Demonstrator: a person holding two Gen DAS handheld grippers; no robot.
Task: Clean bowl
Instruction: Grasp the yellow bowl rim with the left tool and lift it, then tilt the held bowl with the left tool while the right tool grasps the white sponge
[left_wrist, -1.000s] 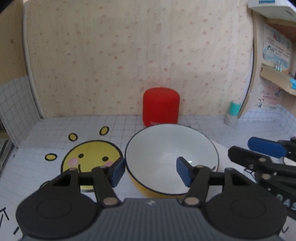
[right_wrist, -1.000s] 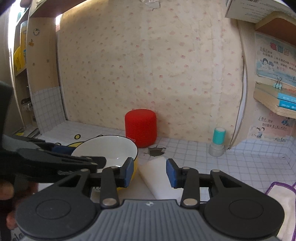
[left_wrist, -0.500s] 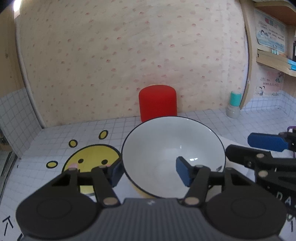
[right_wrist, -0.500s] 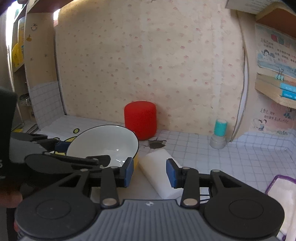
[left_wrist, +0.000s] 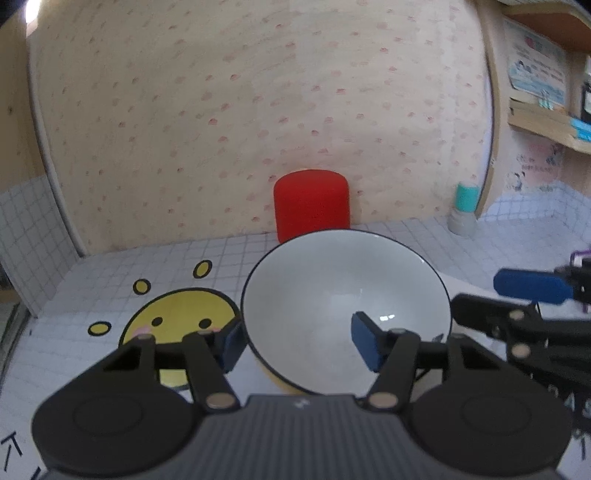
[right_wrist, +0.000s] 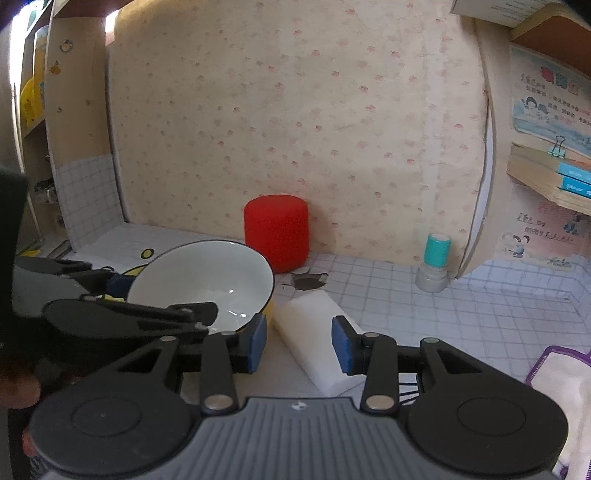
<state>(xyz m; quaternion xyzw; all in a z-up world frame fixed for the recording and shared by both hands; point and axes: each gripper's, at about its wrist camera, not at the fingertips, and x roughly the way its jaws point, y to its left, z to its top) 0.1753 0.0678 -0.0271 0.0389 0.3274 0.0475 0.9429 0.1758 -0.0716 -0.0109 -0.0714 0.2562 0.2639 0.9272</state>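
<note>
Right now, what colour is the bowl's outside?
Yellow; inside white, rim dark. The bowl shows it best in the right wrist view.

We see soft, even indoor light in both views, with a bright glare spot in the upper left corner of each. The left wrist view is slightly blurred and hazy throughout; the right wrist view is sharper. Small white highlights glint inside the bowl (left_wrist: 345, 295). Shadows on the table (right_wrist: 461, 306) are faint. Fisheye bending curves the wall edges and the shelf (right_wrist: 546, 181) strongly toward the borders, and the corners darken. The gripper bodies at the bottom look soft.
</note>
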